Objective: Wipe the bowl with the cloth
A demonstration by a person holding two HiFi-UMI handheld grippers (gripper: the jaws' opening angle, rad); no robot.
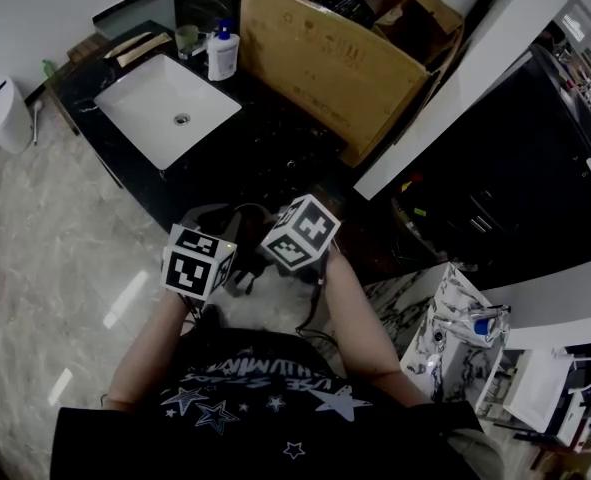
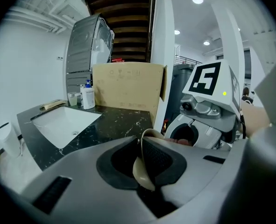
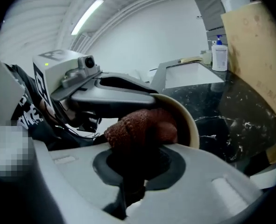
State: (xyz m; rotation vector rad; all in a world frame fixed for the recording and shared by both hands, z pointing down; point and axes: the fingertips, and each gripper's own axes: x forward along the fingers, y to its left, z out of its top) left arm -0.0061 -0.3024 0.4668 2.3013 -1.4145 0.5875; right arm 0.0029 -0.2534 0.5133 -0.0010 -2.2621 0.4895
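Cream-coloured and round, the bowl (image 2: 140, 171) is up in the air in front of the person, between the two grippers. It is tipped on its side, so in the left gripper view only its thin edge shows.

The left gripper (image 2: 145, 160) has its jaws close together, pinching the wall of the bowl. One pad is on the inside of the bowl and the other is on the outside.

The right gripper (image 3: 138, 164) has its jaws shut on a red-brown cloth (image 3: 142, 127). The cloth is bunched into a lump that sticks out past the jaws. The lump sits inside the bowl, against its inner side.

From the head view, the two marker cubes are just beside each other, low in front of the person's dark shirt (image 1: 255, 388) with stars on it. The bowl and cloth are mostly hidden under the cubes there.

Past the grippers is a black stone counter (image 1: 275, 148) with a white square sink (image 1: 165, 108) set in it. A white soap bottle (image 1: 222, 53) with a blue pump stands near the back of the sink. A big cardboard box (image 1: 325, 48) sits on the counter beside the bottle. A white bin (image 1: 0, 113) stands on the pale shiny floor (image 1: 55, 238) at the far end of the counter.
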